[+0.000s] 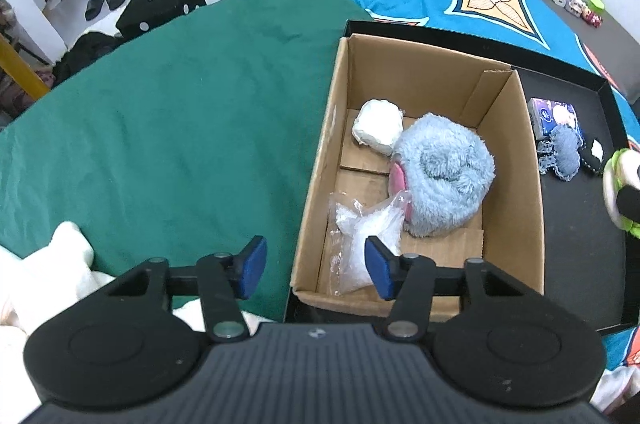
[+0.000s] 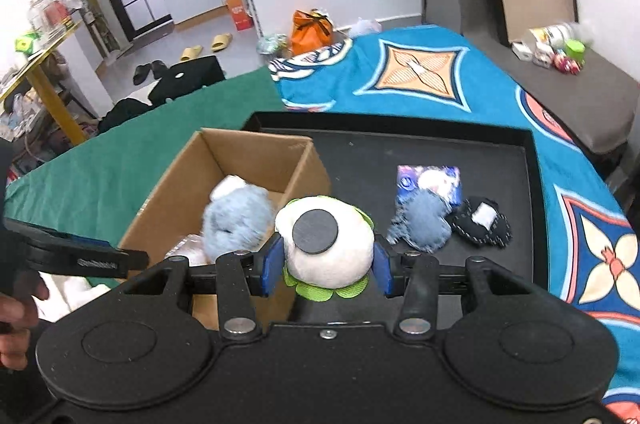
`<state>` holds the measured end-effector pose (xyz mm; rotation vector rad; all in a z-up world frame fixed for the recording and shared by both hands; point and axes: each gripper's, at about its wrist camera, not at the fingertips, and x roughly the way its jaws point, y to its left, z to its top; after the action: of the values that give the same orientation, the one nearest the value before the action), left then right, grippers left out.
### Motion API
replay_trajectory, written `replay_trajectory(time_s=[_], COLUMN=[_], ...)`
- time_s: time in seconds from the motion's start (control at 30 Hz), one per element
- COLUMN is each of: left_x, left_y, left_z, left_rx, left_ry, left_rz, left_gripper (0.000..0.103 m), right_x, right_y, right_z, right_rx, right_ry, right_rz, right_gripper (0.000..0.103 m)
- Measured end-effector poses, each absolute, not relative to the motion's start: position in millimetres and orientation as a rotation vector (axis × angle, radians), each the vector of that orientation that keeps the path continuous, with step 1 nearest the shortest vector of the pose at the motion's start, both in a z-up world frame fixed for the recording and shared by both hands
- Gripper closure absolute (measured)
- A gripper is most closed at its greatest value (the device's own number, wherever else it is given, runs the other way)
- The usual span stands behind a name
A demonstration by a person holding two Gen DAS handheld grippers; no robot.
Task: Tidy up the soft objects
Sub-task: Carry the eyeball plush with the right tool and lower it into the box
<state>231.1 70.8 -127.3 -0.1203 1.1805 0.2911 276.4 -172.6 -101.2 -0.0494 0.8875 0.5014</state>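
Gripping the cream plush (image 2: 330, 256), the right tongs (image 2: 328, 266) should clear the cardboard box (image 2: 256, 147) wall toward ten o'clock; left tongs (image 1: 316, 270) gape empty.

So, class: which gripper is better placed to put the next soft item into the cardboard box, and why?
Right. The right gripper is shut on the white plush, beside the box. The left gripper hangs open and empty over the box's near edge.

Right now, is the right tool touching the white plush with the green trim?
Touching. The right wrist view shows the right tool with both blue pads pressed against the sides of the white plush, no gap either side.
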Motion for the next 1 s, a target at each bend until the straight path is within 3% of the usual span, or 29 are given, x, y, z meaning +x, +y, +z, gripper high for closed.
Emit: replay_trajectory(time_s=[0.23,0.6,0.73,1.0], left_x=[224.0,217.2,216.9,215.8], left_y=[81.1,95.2,99.8,104.3], left_z=[-135.7,-144.0,-146.5,-149.0], left_rx=[-0.167,-0.218,-0.237,-0.250], left_ry=[1.189,1.173,1.166,1.159], left_rz=[0.274,0.242,0.220,0.199], left_gripper=[0.071,0.088,0.093,0.094], right_x=[274.2,268.6,267.1,266.2], right_y=[-151.2,-113.3,-101.3,-73.7], right_z=[-92.7,-92.0,-95.2,-105.6], right_rx=[-0.067,-0.113,-0.129,-0.163], right_ry=[0.896,0.937,0.964,1.022], right_rz=[0.530,0.574,0.585,0.614], right_gripper=[0.058,0.058,0.058,0.057])
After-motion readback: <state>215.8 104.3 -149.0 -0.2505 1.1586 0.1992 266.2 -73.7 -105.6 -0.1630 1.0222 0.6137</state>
